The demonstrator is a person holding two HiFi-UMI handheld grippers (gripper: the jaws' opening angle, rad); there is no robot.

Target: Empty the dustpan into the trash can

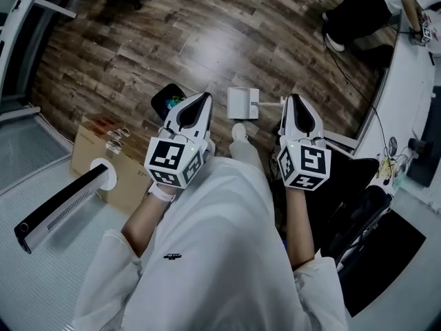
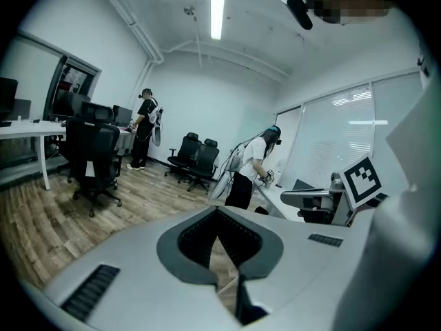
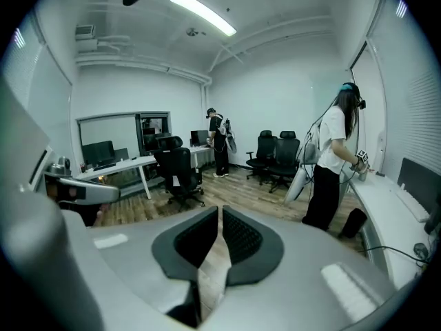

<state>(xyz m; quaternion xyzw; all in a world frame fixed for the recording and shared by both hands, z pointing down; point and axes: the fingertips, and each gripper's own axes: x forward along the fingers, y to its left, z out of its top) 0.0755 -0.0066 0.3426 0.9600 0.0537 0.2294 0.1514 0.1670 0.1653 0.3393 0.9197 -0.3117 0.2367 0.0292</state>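
Observation:
In the head view a white dustpan (image 1: 242, 103) lies flat on the wooden floor, its handle pointing right. A small black trash can (image 1: 167, 100) with colourful scraps inside stands to its left. My left gripper (image 1: 202, 96) is held up above the floor between the can and the dustpan, shut with nothing in it. My right gripper (image 1: 292, 98) hovers just right of the dustpan's handle, its jaws drawn together on nothing. Both gripper views look out level across the office, so neither the left gripper (image 2: 218, 209) nor the right gripper (image 3: 220, 209) has the dustpan or the can in sight.
A cardboard box (image 1: 103, 158) and a long white appliance (image 1: 58, 207) sit at my left. A white desk (image 1: 412, 95) and a black chair (image 1: 362, 216) stand at my right. Farther off are office chairs (image 2: 93, 158) and people standing (image 3: 336, 158).

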